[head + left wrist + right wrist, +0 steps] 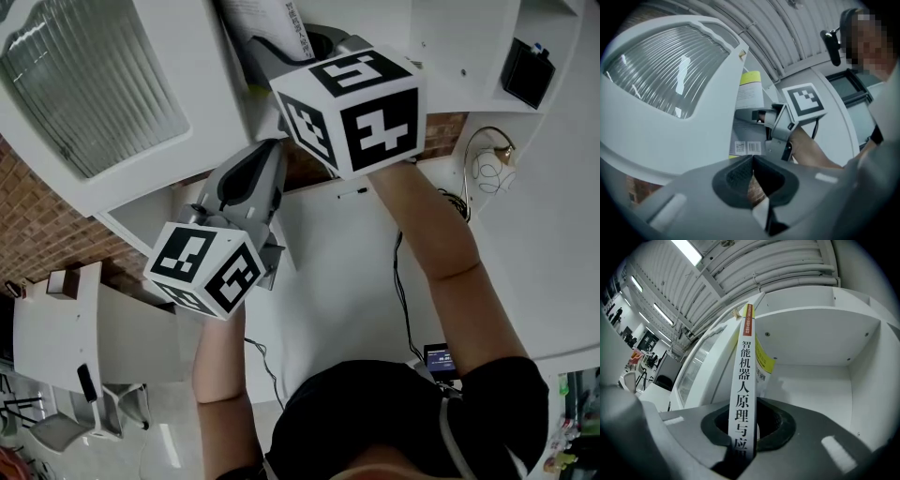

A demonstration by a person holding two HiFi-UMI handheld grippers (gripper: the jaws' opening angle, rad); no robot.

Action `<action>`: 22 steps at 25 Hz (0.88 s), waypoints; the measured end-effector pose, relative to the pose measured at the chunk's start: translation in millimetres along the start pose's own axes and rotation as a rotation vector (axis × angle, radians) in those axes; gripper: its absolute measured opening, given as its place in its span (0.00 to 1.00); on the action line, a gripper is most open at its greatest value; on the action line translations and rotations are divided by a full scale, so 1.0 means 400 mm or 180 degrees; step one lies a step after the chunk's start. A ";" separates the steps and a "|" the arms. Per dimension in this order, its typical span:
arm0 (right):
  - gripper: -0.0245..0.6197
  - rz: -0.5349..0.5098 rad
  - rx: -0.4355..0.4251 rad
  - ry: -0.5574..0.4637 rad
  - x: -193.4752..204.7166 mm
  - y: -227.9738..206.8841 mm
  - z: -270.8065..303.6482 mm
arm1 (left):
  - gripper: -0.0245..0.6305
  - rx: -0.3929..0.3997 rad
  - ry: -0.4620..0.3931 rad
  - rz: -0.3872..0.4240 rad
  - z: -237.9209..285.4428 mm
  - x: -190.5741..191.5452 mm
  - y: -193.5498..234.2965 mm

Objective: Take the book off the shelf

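- My left gripper sat nearest to me, with its jaws together. The pads met at the tips and nothing was between them. In the head view it hung lower than the right one, apart from the book.
- My right gripper was clamped on the book. One dark pad pressed each side of the lower part of the white spine.
- The book stood nearly upright at the left end of the open compartment of the shelf, close to its left wall. Its spine faced out towards me, with black characters running down it and a red-brown band at the top. The gripper hid its foot, so I could not tell whether it rested on the shelf board.
- A yellow-and-white cover showed just right of the spine. The left gripper view showed barcodes on a white cover low down.
- A ribbed glass door in a white frame stood just left of the compartment.
- Farthest off, ceiling pipes ran above the shelf.
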State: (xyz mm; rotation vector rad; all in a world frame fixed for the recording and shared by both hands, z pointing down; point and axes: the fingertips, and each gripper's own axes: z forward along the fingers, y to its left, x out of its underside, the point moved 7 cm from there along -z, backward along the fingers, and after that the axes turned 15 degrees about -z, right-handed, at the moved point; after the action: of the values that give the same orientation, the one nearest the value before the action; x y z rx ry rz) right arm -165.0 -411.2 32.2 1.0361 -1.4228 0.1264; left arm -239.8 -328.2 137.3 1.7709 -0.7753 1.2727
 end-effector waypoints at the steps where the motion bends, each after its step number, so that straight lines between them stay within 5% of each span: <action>1: 0.14 0.0000 0.0001 -0.0011 -0.001 0.000 -0.007 | 0.04 -0.0005 -0.0012 0.0001 -0.002 -0.001 -0.001; 22: 0.14 -0.0157 0.0409 -0.0471 -0.011 0.032 -0.222 | 0.05 -0.0088 -0.0255 0.0310 -0.049 -0.019 -0.115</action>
State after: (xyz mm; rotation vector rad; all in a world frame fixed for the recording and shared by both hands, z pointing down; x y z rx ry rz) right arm -108.3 -344.2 51.6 1.2059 -1.5371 0.1079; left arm -212.9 -288.5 121.7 1.7899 -0.9301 1.2542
